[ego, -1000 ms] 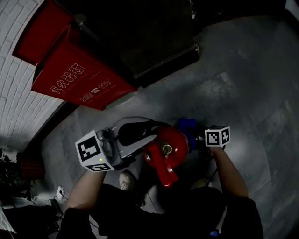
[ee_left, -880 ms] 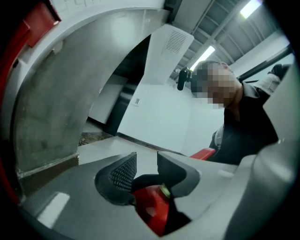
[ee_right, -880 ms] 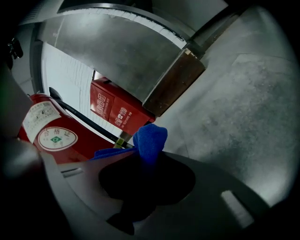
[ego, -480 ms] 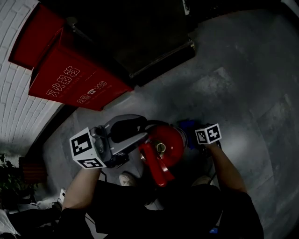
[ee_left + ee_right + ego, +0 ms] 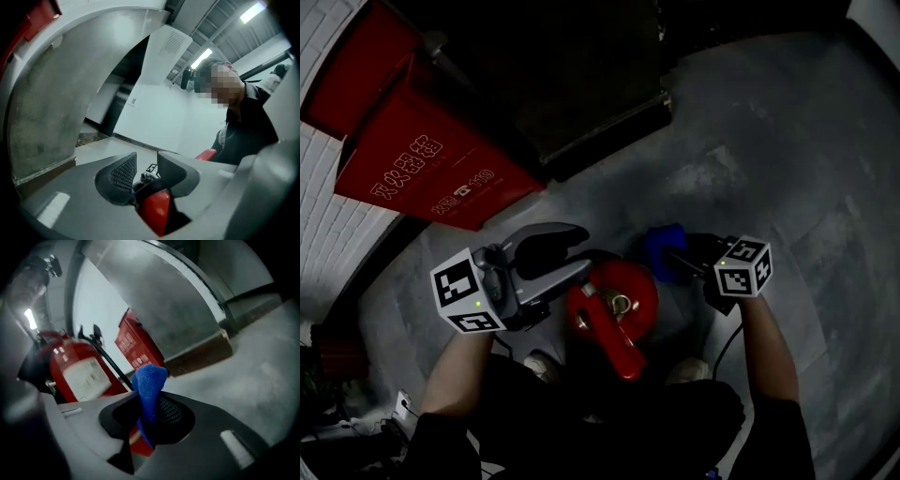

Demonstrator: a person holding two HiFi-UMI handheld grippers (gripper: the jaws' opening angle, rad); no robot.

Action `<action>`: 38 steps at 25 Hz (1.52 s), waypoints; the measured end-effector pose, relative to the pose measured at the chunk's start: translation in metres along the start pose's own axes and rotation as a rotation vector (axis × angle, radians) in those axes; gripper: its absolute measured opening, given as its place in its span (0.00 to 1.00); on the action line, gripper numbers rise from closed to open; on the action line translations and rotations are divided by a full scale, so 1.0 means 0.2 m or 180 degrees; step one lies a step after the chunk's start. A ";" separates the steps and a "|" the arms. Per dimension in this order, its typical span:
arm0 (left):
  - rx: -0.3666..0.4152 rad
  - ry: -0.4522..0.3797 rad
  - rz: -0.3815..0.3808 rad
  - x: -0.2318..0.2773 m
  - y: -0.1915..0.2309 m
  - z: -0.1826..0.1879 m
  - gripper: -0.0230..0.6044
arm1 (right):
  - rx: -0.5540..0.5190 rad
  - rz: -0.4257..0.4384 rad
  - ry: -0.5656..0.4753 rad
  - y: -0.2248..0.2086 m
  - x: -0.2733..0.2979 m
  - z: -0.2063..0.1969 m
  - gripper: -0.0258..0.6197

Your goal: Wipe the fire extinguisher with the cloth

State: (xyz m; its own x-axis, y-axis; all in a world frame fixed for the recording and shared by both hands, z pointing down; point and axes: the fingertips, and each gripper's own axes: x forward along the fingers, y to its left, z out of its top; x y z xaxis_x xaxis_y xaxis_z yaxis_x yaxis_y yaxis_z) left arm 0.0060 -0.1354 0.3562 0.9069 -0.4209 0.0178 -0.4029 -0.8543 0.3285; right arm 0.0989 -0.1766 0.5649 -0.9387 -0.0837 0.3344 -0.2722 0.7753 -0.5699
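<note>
The red fire extinguisher (image 5: 614, 302) stands on the grey floor, seen from above, right in front of the person's feet. My left gripper (image 5: 579, 262) reaches level onto its top. Its jaws have just been opening, and in the left gripper view they (image 5: 146, 165) still close around the red handle (image 5: 157, 212). My right gripper (image 5: 682, 255) is to the right of the cylinder, shut on a blue cloth (image 5: 662, 246). In the right gripper view the cloth (image 5: 149, 389) sticks up between the pads, a short way from the extinguisher's labelled body (image 5: 77, 373) and black hose.
A red extinguisher box (image 5: 431, 173) with white characters stands against the white brick wall (image 5: 323, 239) at the left. A dark panel (image 5: 572, 84) on a low kerb lies behind. The person's shoe (image 5: 539, 366) is just below the extinguisher. Grey floor (image 5: 787, 150) stretches to the right.
My right gripper has risen with the cloth, so more of the blue cloth shows beside the extinguisher. The left gripper stays on the extinguisher's top. The head view has shifted slightly.
</note>
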 end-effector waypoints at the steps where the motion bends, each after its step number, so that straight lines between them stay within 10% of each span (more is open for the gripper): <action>1: -0.0016 -0.0029 -0.0002 0.00 0.02 0.01 0.25 | -0.0085 0.0142 -0.0151 0.07 -0.04 0.14 0.15; 8: -0.0099 -0.0127 0.0187 -0.04 0.11 0.00 0.25 | -0.0630 0.0923 -0.1071 0.56 -0.25 0.86 0.15; 18: -0.0181 -0.0089 0.0160 -0.13 0.16 -0.05 0.25 | -0.0220 0.2047 -0.0659 0.65 0.03 0.58 0.15; 38: -0.0186 0.0156 0.0191 -0.08 0.13 -0.16 0.25 | 0.1040 0.1878 -0.0008 0.11 0.34 0.01 0.15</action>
State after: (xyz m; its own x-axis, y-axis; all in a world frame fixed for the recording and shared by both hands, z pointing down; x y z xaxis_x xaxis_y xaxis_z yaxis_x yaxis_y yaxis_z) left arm -0.0152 -0.1411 0.3940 0.8869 -0.4541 0.0849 -0.4501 -0.8082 0.3798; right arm 0.0283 -0.1666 0.5737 -0.9501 0.2940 -0.1043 0.2369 0.4625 -0.8544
